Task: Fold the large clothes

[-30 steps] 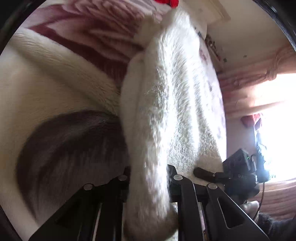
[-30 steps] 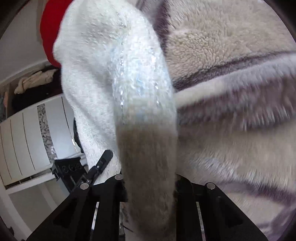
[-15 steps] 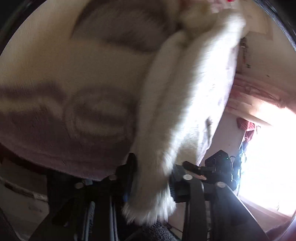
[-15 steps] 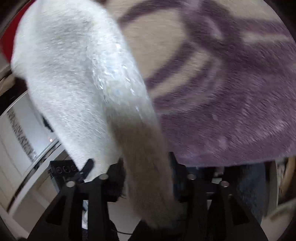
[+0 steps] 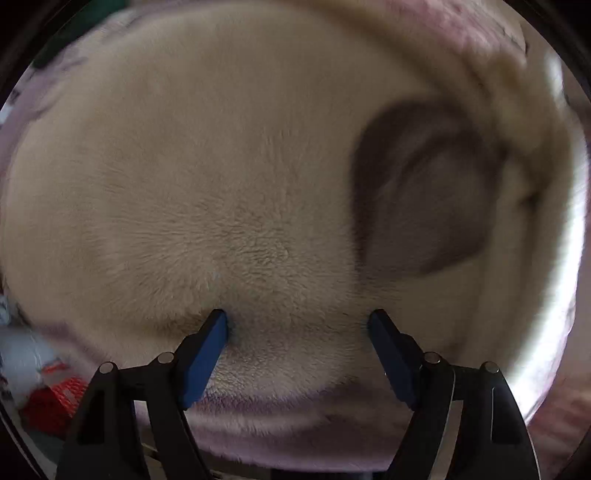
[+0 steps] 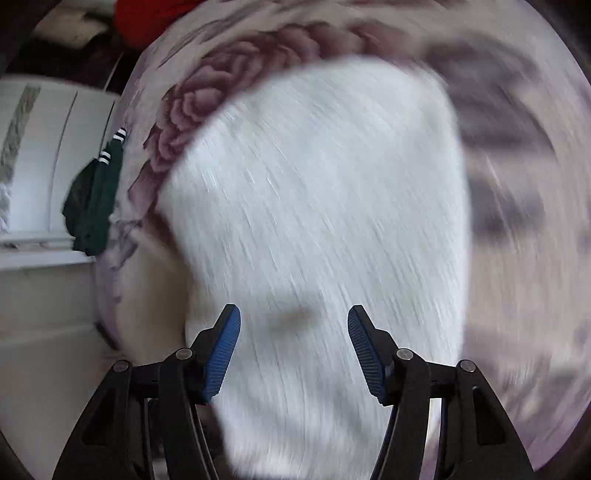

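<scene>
A white fluffy garment (image 6: 317,206) lies spread on the purple floral bed cover (image 6: 517,221) in the right wrist view, blurred by motion. My right gripper (image 6: 293,325) is open just above its near part, holding nothing. In the left wrist view my left gripper (image 5: 297,328) is open and empty, its blue pads wide apart, close over a cream fleece blanket (image 5: 203,184) with a grey patch (image 5: 424,199). The white garment does not show clearly in the left view.
A dark green garment (image 6: 94,206) hangs off the bed's left edge beside a white wardrobe (image 6: 40,166). Something red (image 6: 147,16) lies at the far end of the bed. Red and white items (image 5: 44,398) sit at lower left below the blanket.
Both grippers were shut on the white garment and held it up. Now both are open and the garment lies flat on the bed. Both cameras swung down towards the bed.
</scene>
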The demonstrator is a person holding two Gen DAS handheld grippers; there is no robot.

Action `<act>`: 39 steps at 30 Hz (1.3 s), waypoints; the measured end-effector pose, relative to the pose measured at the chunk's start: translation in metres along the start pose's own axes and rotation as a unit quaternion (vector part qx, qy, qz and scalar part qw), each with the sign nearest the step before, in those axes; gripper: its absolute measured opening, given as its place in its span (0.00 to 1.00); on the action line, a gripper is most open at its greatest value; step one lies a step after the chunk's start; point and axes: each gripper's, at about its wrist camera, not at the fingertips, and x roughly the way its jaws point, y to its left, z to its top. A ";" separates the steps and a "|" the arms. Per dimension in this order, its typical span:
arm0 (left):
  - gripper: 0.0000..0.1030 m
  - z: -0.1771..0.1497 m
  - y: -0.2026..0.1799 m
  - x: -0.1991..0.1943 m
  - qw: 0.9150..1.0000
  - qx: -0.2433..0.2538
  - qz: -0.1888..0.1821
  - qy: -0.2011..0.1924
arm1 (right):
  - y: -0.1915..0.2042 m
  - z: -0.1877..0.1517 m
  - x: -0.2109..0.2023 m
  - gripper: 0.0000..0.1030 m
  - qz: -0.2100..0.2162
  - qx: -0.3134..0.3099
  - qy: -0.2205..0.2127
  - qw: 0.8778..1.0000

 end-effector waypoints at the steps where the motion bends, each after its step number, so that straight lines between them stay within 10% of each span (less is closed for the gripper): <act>1: 0.82 0.002 0.000 0.003 1.000 -0.002 -0.003 -0.012 | 0.017 0.027 0.016 0.53 -0.036 -0.032 -0.003 0.999; 3: 1.00 0.008 -0.003 0.008 0.999 -0.013 -0.040 -0.025 | 0.044 0.071 0.056 0.43 -0.085 -0.054 0.031 0.994; 10: 1.00 0.000 -0.030 0.018 0.996 -0.025 0.027 -0.081 | 0.063 0.101 0.125 0.44 -0.173 -0.075 0.078 0.979; 17: 1.00 -0.001 -0.016 0.003 0.998 -0.034 -0.012 -0.052 | 0.080 0.082 0.026 0.41 -0.082 -0.074 0.061 0.992; 20: 1.00 0.003 -0.003 -0.006 0.998 -0.046 -0.028 -0.039 | 0.080 0.047 0.062 0.36 -0.108 -0.113 0.129 0.979; 26: 1.00 0.024 -0.012 -0.062 0.997 -0.030 -0.035 -0.063 | 0.093 0.045 0.088 0.40 -0.151 -0.087 0.073 0.982; 31: 0.98 0.069 -0.076 -0.125 0.986 0.036 -0.107 -0.120 | 0.036 0.024 -0.026 0.55 -0.027 -0.001 0.003 1.000; 35: 0.17 0.122 -0.128 -0.109 0.980 0.080 -0.153 -0.097 | -0.036 -0.021 -0.065 0.55 0.011 0.105 -0.019 0.994; 39: 0.16 0.168 -0.183 -0.035 0.987 0.141 -0.068 -0.046 | -0.092 -0.064 -0.043 0.55 0.059 0.201 -0.028 0.977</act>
